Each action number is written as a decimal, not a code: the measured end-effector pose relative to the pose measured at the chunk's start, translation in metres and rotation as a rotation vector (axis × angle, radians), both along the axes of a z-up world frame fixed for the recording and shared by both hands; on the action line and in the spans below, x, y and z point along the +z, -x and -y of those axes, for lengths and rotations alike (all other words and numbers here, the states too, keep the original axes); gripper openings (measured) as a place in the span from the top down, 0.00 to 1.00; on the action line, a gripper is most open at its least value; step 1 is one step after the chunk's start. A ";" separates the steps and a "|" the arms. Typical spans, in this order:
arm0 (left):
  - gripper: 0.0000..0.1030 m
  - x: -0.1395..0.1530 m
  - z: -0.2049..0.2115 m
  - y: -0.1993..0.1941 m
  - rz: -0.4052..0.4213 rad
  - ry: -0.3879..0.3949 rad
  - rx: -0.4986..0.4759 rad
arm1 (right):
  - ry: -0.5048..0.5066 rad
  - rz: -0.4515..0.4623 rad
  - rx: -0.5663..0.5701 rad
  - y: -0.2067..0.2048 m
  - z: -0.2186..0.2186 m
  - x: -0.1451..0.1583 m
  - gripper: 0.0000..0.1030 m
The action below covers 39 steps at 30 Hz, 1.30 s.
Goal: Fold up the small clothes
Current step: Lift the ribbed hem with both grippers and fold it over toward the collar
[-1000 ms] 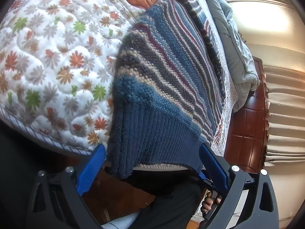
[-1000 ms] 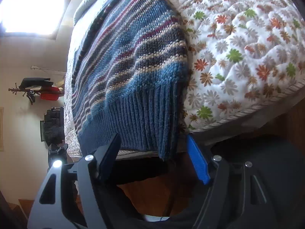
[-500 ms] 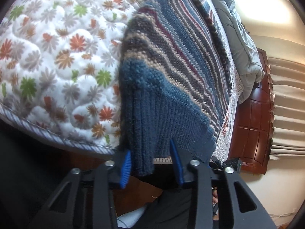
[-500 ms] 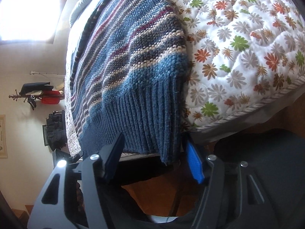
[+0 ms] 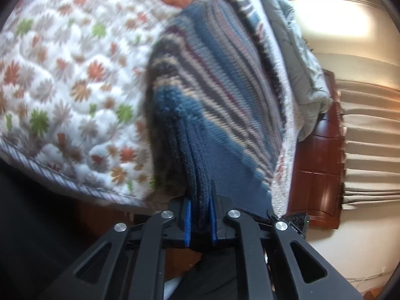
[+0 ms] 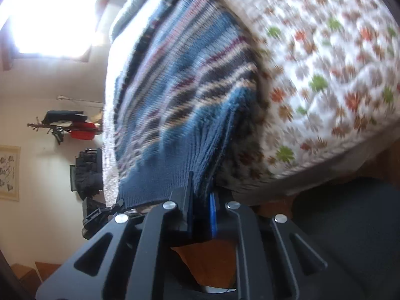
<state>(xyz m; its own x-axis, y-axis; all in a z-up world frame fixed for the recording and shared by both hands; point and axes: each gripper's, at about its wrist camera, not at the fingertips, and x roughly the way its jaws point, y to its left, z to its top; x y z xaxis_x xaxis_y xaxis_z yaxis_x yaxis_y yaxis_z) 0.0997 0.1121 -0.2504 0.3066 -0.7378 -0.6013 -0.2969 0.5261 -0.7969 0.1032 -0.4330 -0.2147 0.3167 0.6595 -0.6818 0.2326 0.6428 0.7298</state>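
Left gripper [image 5: 200, 215]: jaws have just been closing and now clench the ribbed hem of the sweater [image 5: 215, 100], the knit bunched between the two blue pads at one lower corner
Right gripper [image 6: 202, 212]: jaws have just been closing as well, now clamped on the ribbed hem at the other lower corner of the sweater [image 6: 185, 95], blue pads pressed against thick folds of knit
Hem: dark blue ribbing hangs over the near edge of the bed; between the two grips it runs loose, and each view shows the other gripper's black tip at the far end of it
Sweater: striped in blue, grey, tan and maroon, lying flat and lengthwise on the quilt [image 5: 62, 87], running away from the grippers up the bed; where each gripper pinches, the ribbing is drawn into narrow pleats
Quilt: white, padded, printed with orange, green and grey flowers, edged with a striped cord; the sweater rests directly on it
Bedding beyond: a pale grey duvet [image 5: 300, 57] is heaped along the far side of the bed, past the sweater
Room, left view: red-brown wooden panel [image 5: 317, 165] beside the bed, cream pleated curtain [image 5: 370, 150] next to it
Room, right view: bright window [image 6: 50, 17], a wall rack with dark and red items [image 6: 70, 125], a framed picture [image 6: 10, 172]
Sharpness: both views are motion-blurred, so stitch detail is soft
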 end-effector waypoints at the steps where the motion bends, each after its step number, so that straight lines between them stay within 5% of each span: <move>1: 0.90 0.004 -0.002 0.000 0.012 0.011 0.006 | -0.004 0.012 0.001 -0.001 0.001 0.005 0.92; 14: 0.90 0.102 -0.005 -0.036 0.211 0.052 0.009 | -0.086 0.180 0.019 -0.038 -0.001 0.090 0.92; 25: 0.90 0.152 -0.004 -0.115 0.280 0.025 -0.002 | -0.061 0.239 0.036 -0.112 -0.005 0.133 0.92; 39: 0.90 0.109 -0.006 -0.248 0.161 0.032 0.026 | -0.012 0.142 0.030 -0.248 -0.011 0.107 0.92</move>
<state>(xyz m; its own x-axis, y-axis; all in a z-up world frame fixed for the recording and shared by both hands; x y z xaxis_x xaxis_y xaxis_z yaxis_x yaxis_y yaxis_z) 0.3478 0.1182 -0.1415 0.4164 -0.7461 -0.5196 -0.1775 0.4938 -0.8513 0.3509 -0.4215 -0.1079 0.3891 0.6780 -0.6236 0.1075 0.6389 0.7618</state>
